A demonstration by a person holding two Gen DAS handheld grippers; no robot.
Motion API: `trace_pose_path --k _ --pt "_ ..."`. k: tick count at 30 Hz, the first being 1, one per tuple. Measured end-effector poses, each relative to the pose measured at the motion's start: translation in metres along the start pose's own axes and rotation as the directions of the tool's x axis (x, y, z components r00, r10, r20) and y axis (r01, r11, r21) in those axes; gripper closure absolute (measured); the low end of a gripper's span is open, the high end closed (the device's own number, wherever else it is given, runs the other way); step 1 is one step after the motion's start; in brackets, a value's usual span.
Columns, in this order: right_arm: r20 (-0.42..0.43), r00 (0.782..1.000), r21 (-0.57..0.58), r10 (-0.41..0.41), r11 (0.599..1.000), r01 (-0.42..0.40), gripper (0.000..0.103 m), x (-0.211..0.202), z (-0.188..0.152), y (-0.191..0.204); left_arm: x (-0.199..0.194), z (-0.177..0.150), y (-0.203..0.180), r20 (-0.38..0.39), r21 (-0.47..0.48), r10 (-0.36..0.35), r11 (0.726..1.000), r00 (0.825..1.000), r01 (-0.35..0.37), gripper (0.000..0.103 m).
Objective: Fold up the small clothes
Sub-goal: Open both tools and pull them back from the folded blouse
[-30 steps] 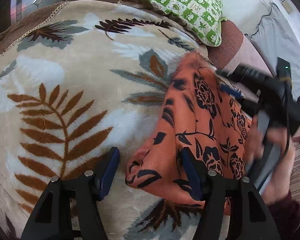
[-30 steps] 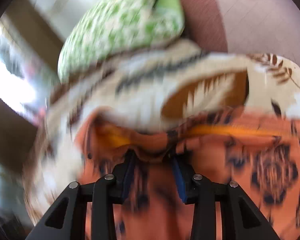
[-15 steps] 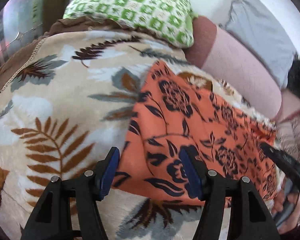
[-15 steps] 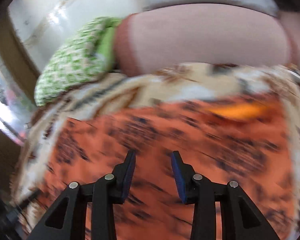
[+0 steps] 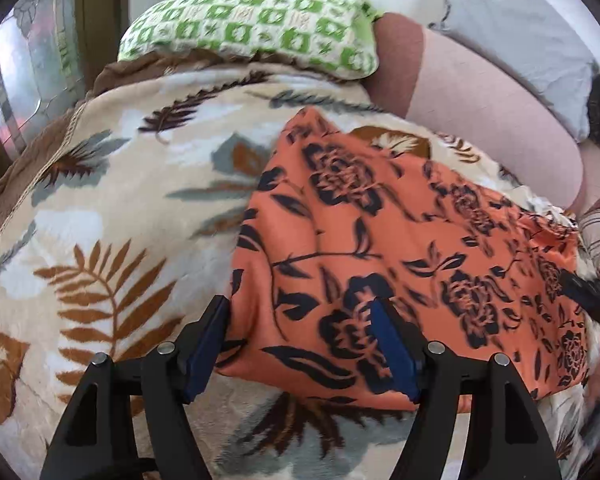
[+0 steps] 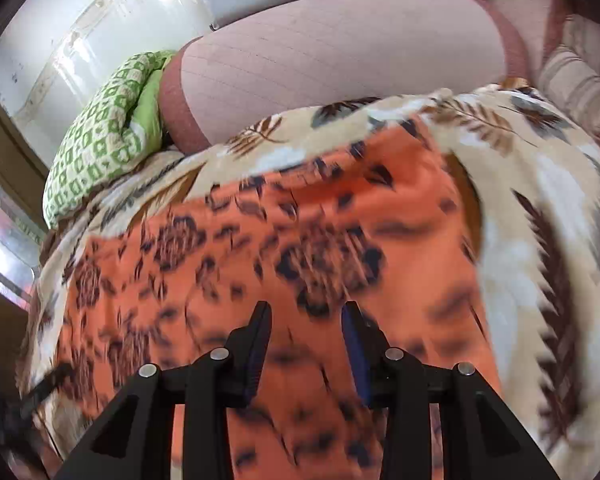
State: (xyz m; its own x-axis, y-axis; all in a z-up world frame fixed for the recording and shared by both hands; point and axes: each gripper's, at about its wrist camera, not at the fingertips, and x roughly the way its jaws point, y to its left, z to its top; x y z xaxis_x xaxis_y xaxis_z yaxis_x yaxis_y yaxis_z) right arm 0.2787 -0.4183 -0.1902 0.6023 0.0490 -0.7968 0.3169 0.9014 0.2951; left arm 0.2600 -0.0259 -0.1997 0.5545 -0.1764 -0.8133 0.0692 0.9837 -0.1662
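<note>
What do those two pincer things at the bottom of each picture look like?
Both look alike. The left tool and the right tool each have two angular black plastic fingers with triangular cut-outs, silver round bolt heads on top, and flat dark blue pads on the inner faces. No cables, markings or sleeves are visible.

This is a home, most likely a bedroom or sitting room with a bed or couch. A plush blanket (image 5: 112, 208) printed with brown and grey leaves covers the soft surface, with a green-and-white patterned pillow (image 5: 256, 24), a pink bolster (image 6: 340, 68) and a grey cushion (image 5: 516, 28) against a plain pale wall (image 6: 100, 28).
</note>
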Motion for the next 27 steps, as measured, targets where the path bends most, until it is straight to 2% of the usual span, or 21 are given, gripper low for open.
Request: trace_pose_path --k 4,7,9,12,15,17,19,21,24,27 --pt "-0.071 0.994 0.036 -0.077 0.996 0.08 0.065 0.061 0.045 -0.013 0.006 0.005 -0.001 -0.002 -0.019 -0.002 1.0 1.0 0.002 0.028" --pt "0.02 0.996 0.145 -0.091 0.986 0.087 0.065 0.074 0.075 -0.033 0.006 0.011 0.002 0.025 -0.044 -0.008 0.999 1.0 0.009 0.029" --pt "0.035 0.994 0.211 -0.099 0.973 0.09 0.065 0.078 0.086 -0.046 0.003 0.016 0.006 0.053 -0.06 -0.014 0.998 0.999 0.017 0.028" --pt "0.075 0.996 0.284 -0.051 0.958 0.028 0.064 0.065 0.088 -0.058 -0.009 0.022 0.014 0.111 -0.097 0.014 0.995 0.994 -0.003 0.028" --pt "0.11 0.994 0.242 -0.013 0.97 -0.014 0.064 0.041 0.073 -0.048 -0.014 0.023 0.019 0.124 -0.107 0.006 0.994 0.992 0.008 0.028" --pt "0.121 0.992 0.198 0.028 0.979 -0.051 0.063 0.018 0.055 -0.036 -0.011 0.019 0.017 0.086 -0.082 0.003 0.997 0.996 0.004 0.028" --pt "0.107 0.992 0.162 0.067 0.983 -0.084 0.063 -0.002 0.032 -0.026 0.004 0.012 0.011 -0.004 -0.017 0.059 0.998 0.998 -0.059 0.028" --pt "0.078 0.994 0.131 0.076 0.988 -0.086 0.063 -0.016 0.008 -0.016 0.021 0.004 0.012 -0.082 0.025 0.111 0.994 0.99 -0.109 0.028" --pt "0.006 0.996 0.092 0.089 0.992 -0.09 0.062 -0.023 -0.032 -0.002 0.03 0.002 0.018 -0.111 -0.015 0.086 0.996 0.99 -0.088 0.024" --pt "-0.115 0.993 0.034 0.002 0.999 0.002 0.06 -0.004 -0.069 0.006 0.026 0.005 0.022 -0.116 -0.046 0.066 0.996 0.991 -0.072 0.024"
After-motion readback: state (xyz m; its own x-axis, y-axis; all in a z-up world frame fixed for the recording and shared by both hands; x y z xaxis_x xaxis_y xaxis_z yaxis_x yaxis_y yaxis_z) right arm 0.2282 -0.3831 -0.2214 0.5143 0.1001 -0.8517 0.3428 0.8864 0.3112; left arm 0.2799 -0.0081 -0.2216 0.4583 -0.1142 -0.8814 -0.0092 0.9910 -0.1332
